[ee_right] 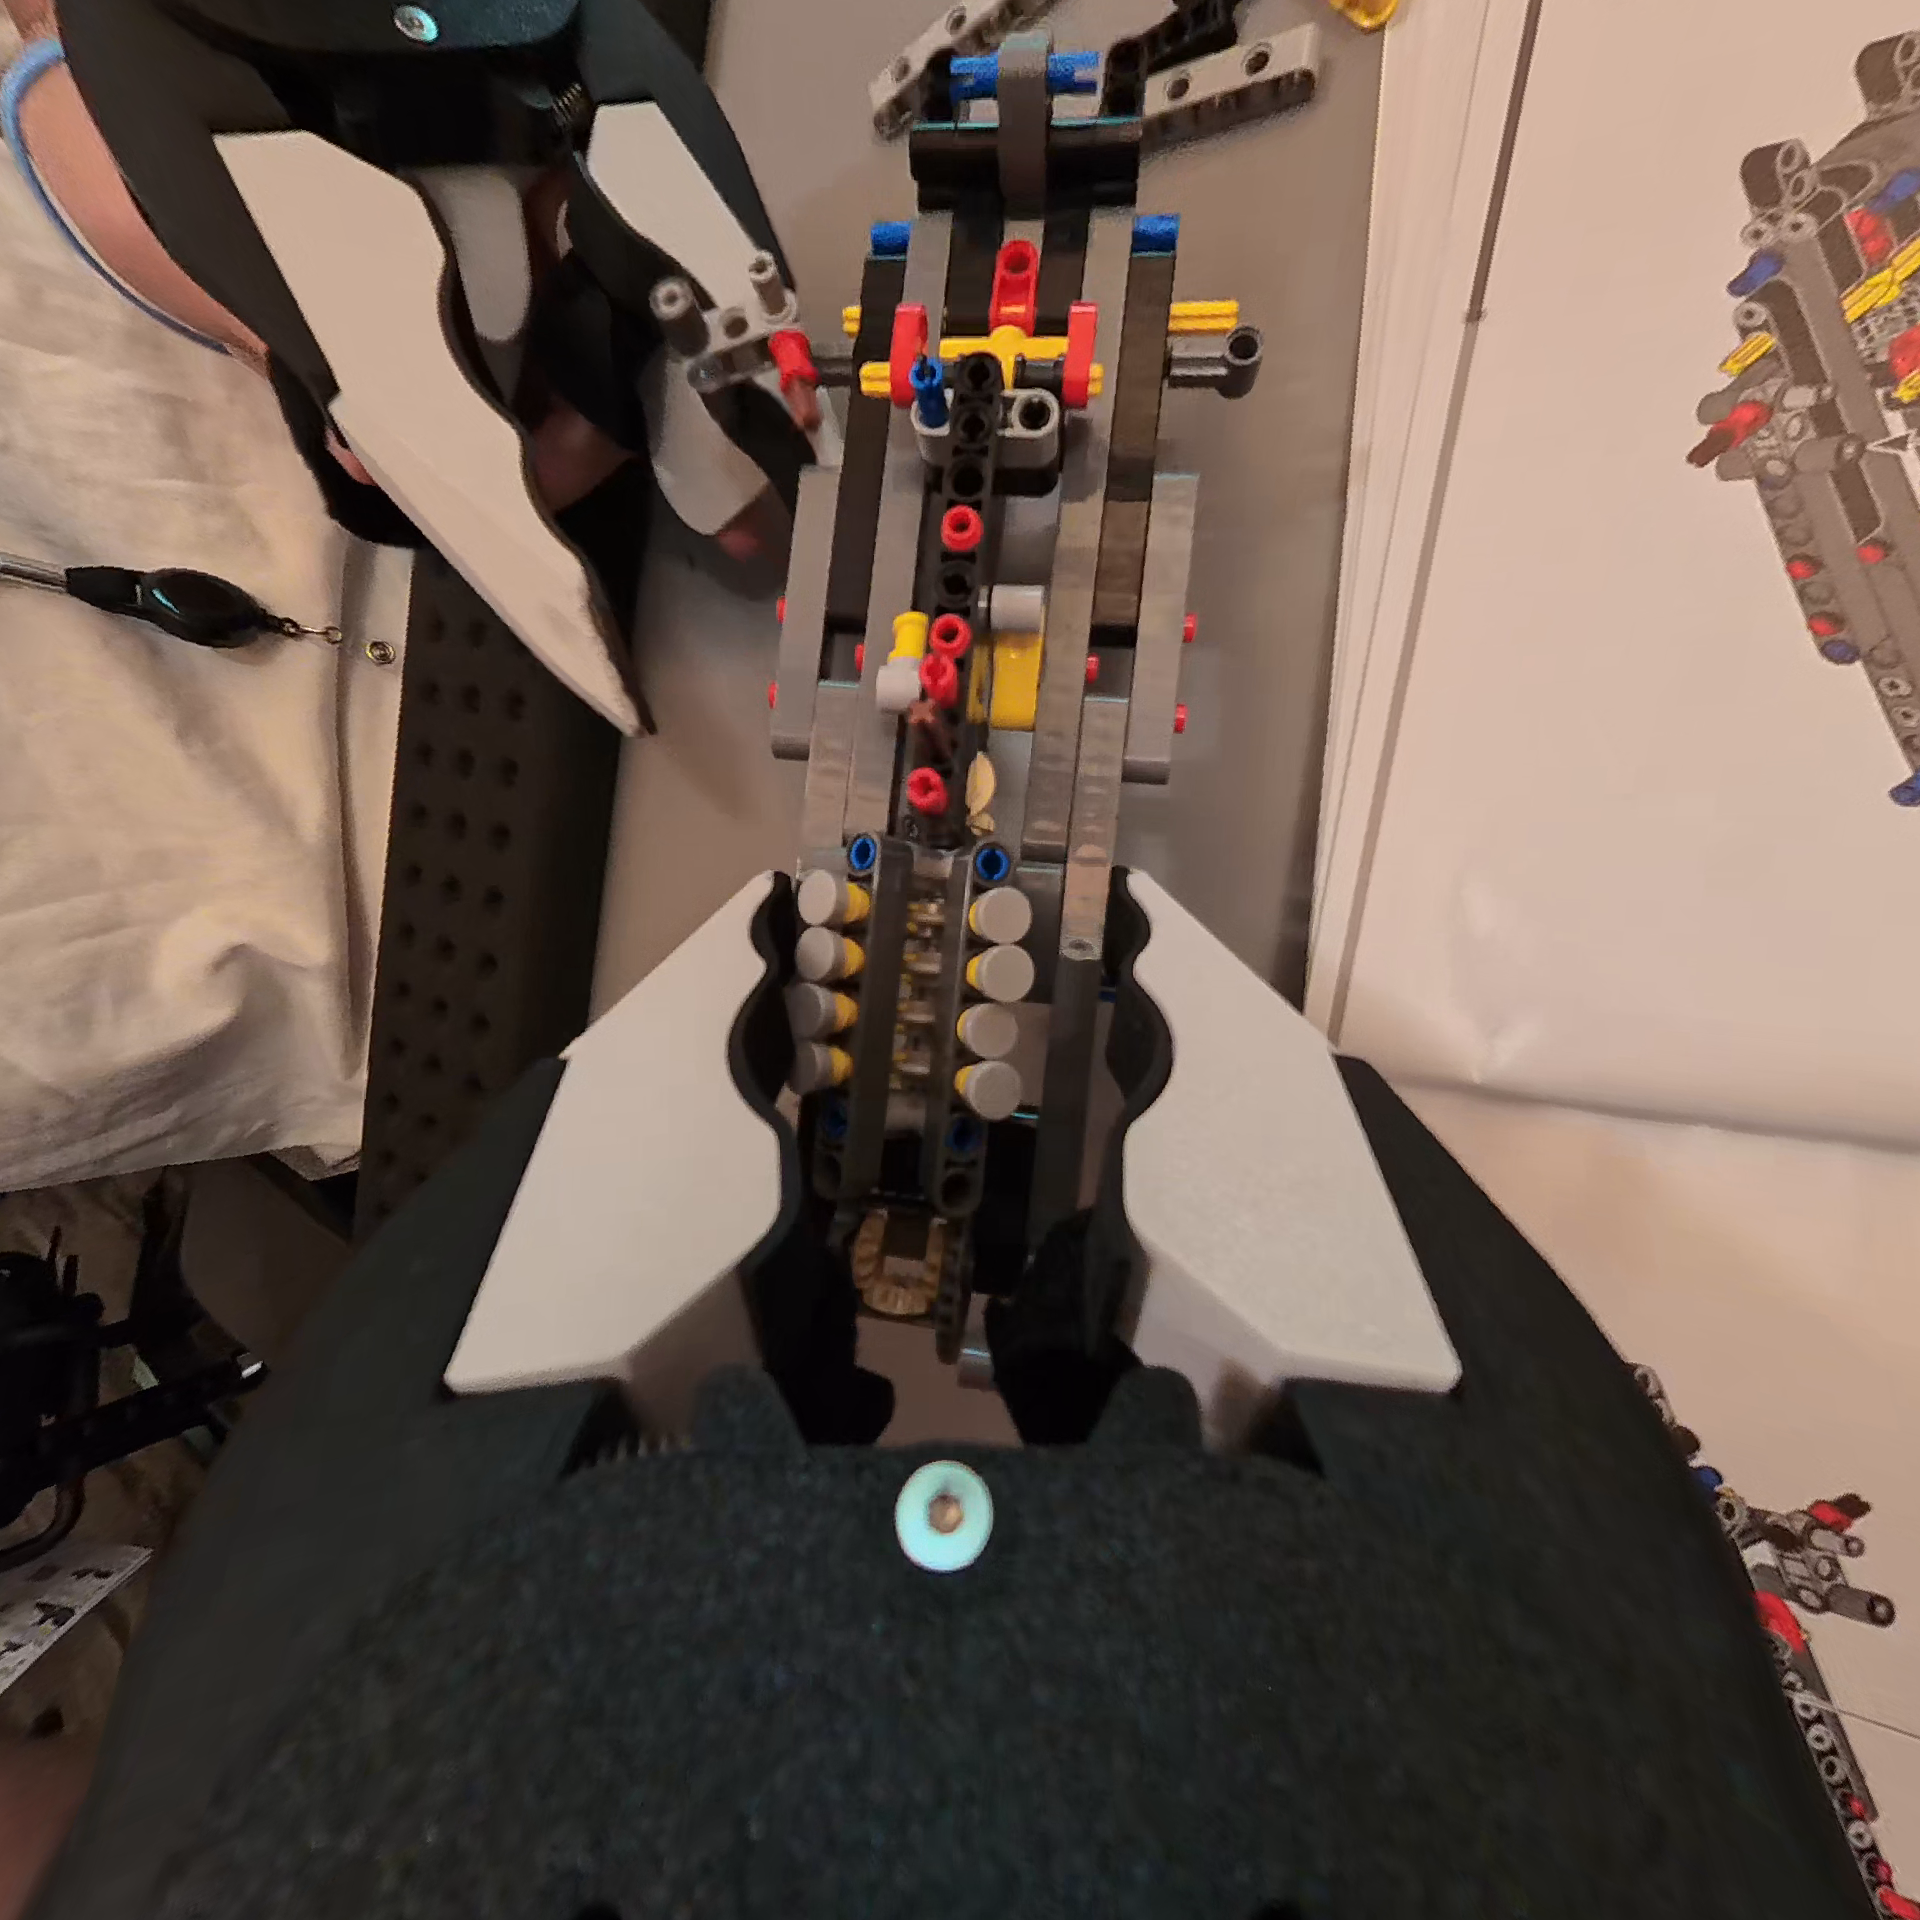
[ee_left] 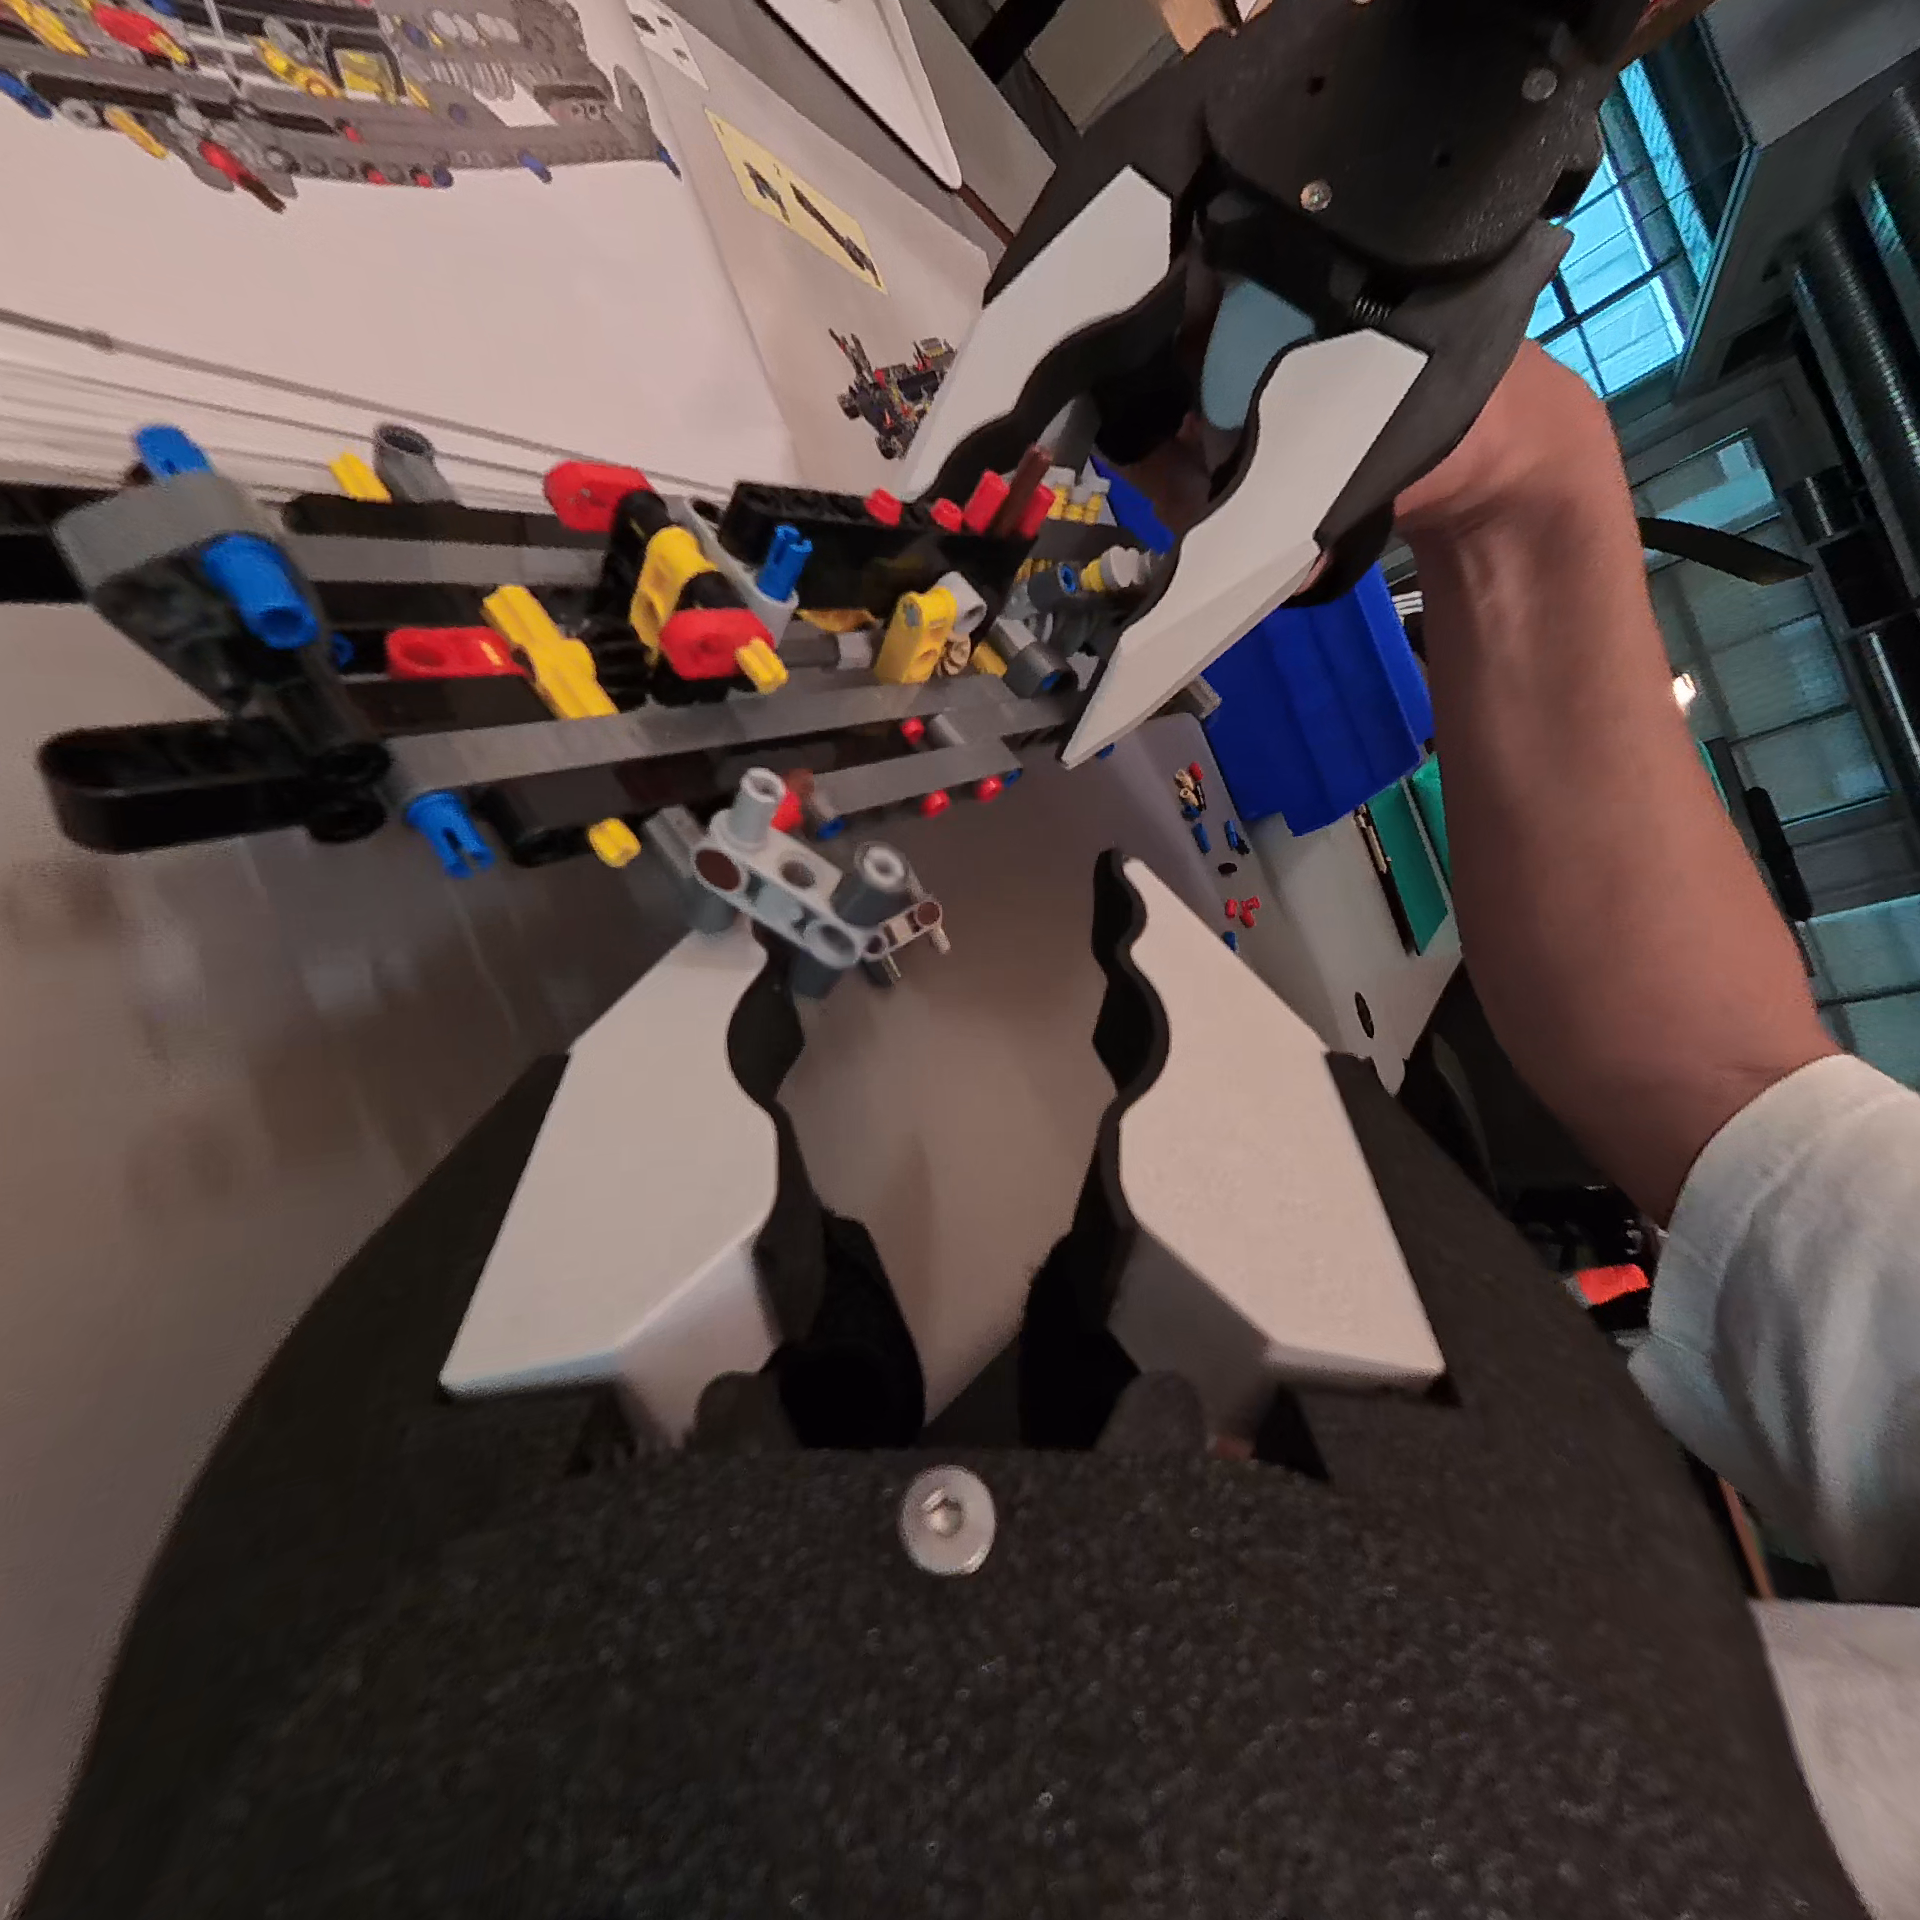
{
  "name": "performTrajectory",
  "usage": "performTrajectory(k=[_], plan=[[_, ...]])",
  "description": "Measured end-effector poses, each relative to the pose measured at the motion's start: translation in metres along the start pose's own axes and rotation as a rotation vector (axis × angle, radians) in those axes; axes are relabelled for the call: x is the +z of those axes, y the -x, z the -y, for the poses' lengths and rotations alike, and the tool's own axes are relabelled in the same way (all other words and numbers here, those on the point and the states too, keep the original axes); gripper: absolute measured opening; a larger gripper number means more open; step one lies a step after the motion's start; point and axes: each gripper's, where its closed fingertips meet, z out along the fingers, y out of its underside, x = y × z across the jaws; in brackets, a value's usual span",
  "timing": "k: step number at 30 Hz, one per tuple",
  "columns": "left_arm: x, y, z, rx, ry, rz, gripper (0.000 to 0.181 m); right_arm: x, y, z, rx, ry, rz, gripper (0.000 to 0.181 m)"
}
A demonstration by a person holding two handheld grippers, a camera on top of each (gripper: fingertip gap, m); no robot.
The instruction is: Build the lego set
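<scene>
A long lego chassis [ee_left: 644,727] of grey and black beams with red, yellow and blue pins is held above the table. My right gripper [ee_right: 951,883] is shut on the engine end of the chassis [ee_right: 1070,665], one finger on each side; it also shows in the left wrist view [ee_left: 997,623]. A light grey connector [ee_left: 790,883] sticks out from the chassis side on an axle. My left gripper [ee_left: 940,914] is open, its left fingertip just below that connector. In the right wrist view the left gripper [ee_right: 686,623] sits left of the chassis, near the connector [ee_right: 727,327].
Printed instruction sheets [ee_left: 416,260] lie beyond the chassis and on the right [ee_right: 1610,727]. A blue bin [ee_left: 1309,707] and loose small pins [ee_left: 1236,904] sit behind the right gripper. Loose grey beams [ee_right: 1226,83] lie past the chassis. A black perforated board [ee_right: 468,831] is on the left.
</scene>
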Motion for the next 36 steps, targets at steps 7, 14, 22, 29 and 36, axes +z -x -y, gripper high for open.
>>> performTrajectory(k=[7,14,22,29,36], plan=[[0.006,-0.005,-0.012,0.011,0.068,-0.017,0.058,0.006,-0.011,-0.012,0.02,0.071,-0.024,0.058],[-0.023,-0.002,-0.014,0.205,0.058,0.034,0.044,0.012,-0.019,-0.022,-0.038,0.125,-0.08,0.058],[-0.053,0.06,0.02,0.861,0.297,0.177,0.04,0.014,-0.031,-0.042,-0.158,0.226,-0.16,0.059],[-0.018,0.044,-0.003,1.078,0.409,0.054,0.034,0.018,-0.022,-0.043,-0.093,0.196,-0.129,0.058],[-0.007,0.042,-0.01,1.087,0.403,0.078,0.02,0.001,-0.017,-0.02,-0.025,-0.04,-0.276,0.061]])
